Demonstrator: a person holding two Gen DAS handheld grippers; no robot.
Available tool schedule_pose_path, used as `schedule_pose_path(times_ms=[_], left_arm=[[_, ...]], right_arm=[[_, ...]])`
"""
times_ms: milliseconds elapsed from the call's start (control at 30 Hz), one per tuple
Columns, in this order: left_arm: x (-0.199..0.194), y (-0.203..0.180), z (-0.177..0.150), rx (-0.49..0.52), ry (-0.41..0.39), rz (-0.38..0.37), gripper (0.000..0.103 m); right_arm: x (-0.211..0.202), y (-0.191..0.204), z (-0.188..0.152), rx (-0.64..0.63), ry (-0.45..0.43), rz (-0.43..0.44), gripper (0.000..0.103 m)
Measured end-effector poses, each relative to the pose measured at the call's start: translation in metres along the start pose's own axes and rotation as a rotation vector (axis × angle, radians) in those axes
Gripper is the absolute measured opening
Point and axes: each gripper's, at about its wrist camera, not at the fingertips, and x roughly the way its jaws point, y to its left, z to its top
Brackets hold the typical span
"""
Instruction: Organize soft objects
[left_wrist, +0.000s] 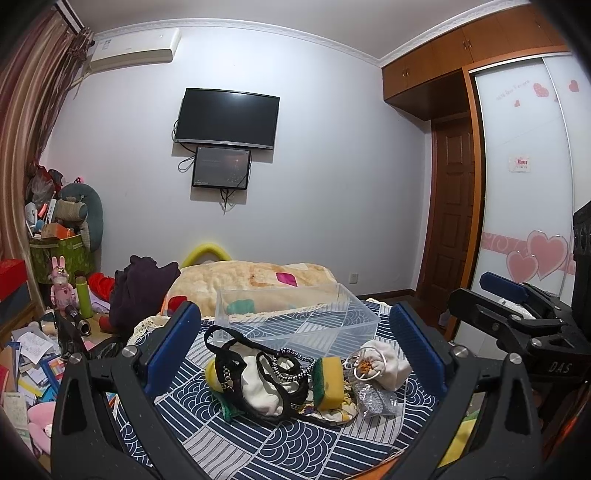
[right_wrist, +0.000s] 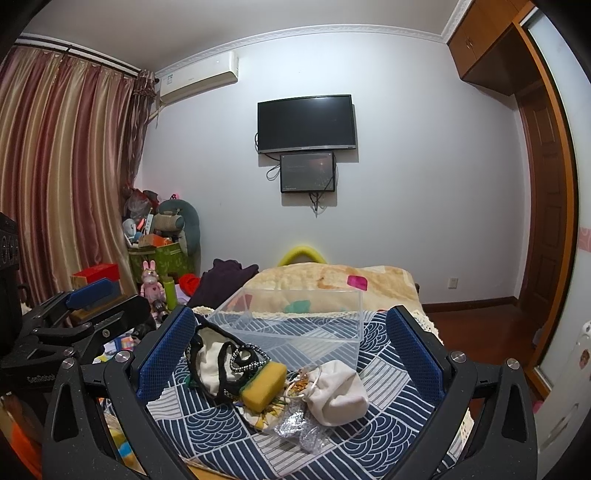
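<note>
A pile of soft things lies on the blue patterned cloth (left_wrist: 288, 443): a yellow-green sponge (left_wrist: 328, 384), a white cloth with black straps (left_wrist: 258, 387), a white drawstring pouch (left_wrist: 384, 363) and a silver glitter bag (left_wrist: 376, 400). A clear plastic bin (left_wrist: 295, 314) stands empty just behind the pile. My left gripper (left_wrist: 295, 350) is open above the pile. My right gripper (right_wrist: 291, 354) is open too, facing the sponge (right_wrist: 264, 386), the pouch (right_wrist: 338, 391) and the bin (right_wrist: 291, 321). Each gripper shows at the other view's edge.
A folded beige blanket (left_wrist: 258, 284) lies behind the bin. A dark garment (left_wrist: 140, 291) sits at its left. Toys, papers and a green box (left_wrist: 62, 254) clutter the floor at left. A wardrobe (left_wrist: 524, 192) and door stand at right.
</note>
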Motion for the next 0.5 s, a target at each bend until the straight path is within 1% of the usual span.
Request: schedule_pose_path(times_ms=[267,400,433,500], left_arm=[[-0.0004,0.0012,-0.0005,-0.005,0.003,-0.003,0.103],[-0.0006,0.0011,-0.0025,-0.002,0.002,-0.020,0.103],[-0.0009,0.0005,-0.0037,0.000,-0.005,-0.015,0.103],[-0.0018,0.0013,-0.0044,0.004,-0.027,0.025,0.103]], right_arm=[[0.0006,-0.0001,0.0011,0.002,0.001,0.003,0.103],[0.0016,0.0002,0.0010,0.007,0.002,0.010,0.103],[0.0020,0.0001,0.0004,0.009,0.003,0.015,0.103],[0.0038,-0.0008,-0.0010,0.014,0.010,0.028,0.103]])
